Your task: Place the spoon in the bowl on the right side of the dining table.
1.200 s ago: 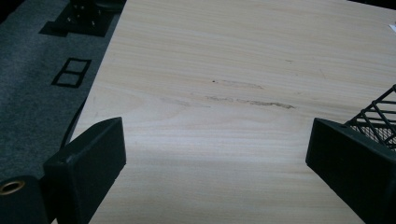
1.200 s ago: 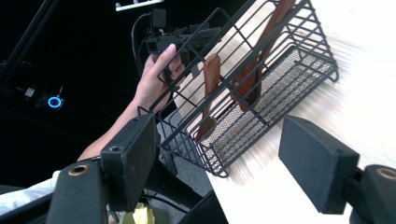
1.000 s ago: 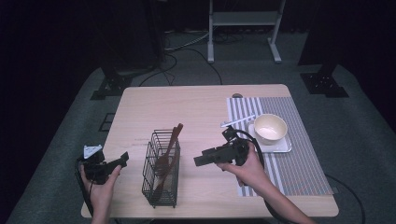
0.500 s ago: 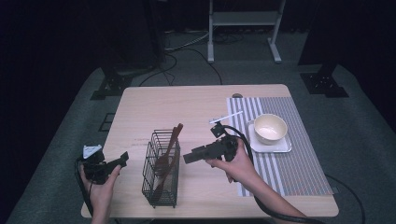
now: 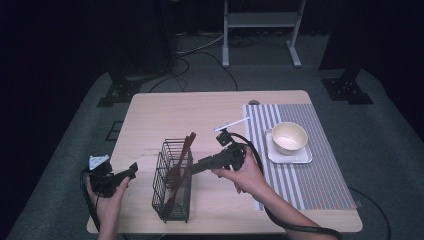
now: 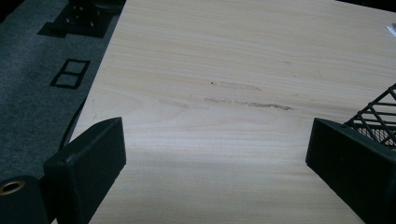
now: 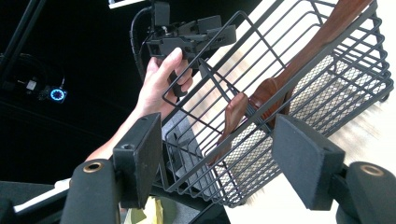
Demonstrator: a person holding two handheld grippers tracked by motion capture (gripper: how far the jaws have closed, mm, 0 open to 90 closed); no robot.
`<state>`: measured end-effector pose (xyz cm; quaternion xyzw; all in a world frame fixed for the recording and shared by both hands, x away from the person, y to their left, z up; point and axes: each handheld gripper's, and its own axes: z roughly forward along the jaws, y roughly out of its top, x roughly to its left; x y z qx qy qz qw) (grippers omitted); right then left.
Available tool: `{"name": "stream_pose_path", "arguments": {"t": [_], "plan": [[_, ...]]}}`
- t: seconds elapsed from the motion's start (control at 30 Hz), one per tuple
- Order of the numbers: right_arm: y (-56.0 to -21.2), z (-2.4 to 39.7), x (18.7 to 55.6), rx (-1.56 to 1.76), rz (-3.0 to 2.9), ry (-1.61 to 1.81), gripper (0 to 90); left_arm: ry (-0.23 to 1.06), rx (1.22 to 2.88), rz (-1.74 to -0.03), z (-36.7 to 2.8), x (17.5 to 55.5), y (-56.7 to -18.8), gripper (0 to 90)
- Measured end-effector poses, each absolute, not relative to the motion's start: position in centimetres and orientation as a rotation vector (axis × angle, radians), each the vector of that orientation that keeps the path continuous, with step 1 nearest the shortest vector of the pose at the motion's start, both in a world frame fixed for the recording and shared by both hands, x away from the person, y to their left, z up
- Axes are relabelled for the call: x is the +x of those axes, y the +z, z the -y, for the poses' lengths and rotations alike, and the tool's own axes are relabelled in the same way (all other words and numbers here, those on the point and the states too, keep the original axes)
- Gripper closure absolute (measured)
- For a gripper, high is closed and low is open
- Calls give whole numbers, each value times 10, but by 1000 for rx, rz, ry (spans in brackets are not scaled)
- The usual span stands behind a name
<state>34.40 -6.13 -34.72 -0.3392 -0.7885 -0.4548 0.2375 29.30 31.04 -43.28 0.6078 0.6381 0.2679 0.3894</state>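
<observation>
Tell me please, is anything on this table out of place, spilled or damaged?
Nothing is spilled or broken. The wooden utensils lean inside the wire basket, the bowl sits upright on its white plate. Only faint scuff marks show on the table.

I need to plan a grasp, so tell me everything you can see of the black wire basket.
The wire basket is black, tall and rectangular, with open bar sides, fine mesh lower down, and an open top. It stands upright on the wooden table, toward its front-left. Brown wooden utensils lean inside it, one handle rising past the rim. The right gripper points at it, jaws open, apparently not touching it.
</observation>
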Motion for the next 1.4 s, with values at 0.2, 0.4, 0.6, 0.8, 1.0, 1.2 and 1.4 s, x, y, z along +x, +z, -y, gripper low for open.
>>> {"name": "stream_pose_path", "arguments": {"t": [0.2,0.4,0.6,0.8,1.0,1.2,1.4], "plan": [[-348,55,346,-934,2173,-1221,356,678,1547,-1622,-311,293,-433,39],[-350,49,348,-936,2184,-1206,389,678,1547,-1621,-311,294,-433,39],[-351,44,349,-951,2192,-1194,438,676,1544,-1620,-311,294,-433,39],[-353,40,350,-968,2209,-1177,529,676,1539,-1624,-311,293,-433,39],[-356,35,352,-988,2216,-1164,607,677,1536,-1624,-312,293,-433,39],[-358,33,353,-994,2219,-1159,697,682,1530,-1624,-312,293,-432,39],[-358,33,351,-993,2218,-1164,753,684,1530,-1624,-313,292,-432,39]]}}
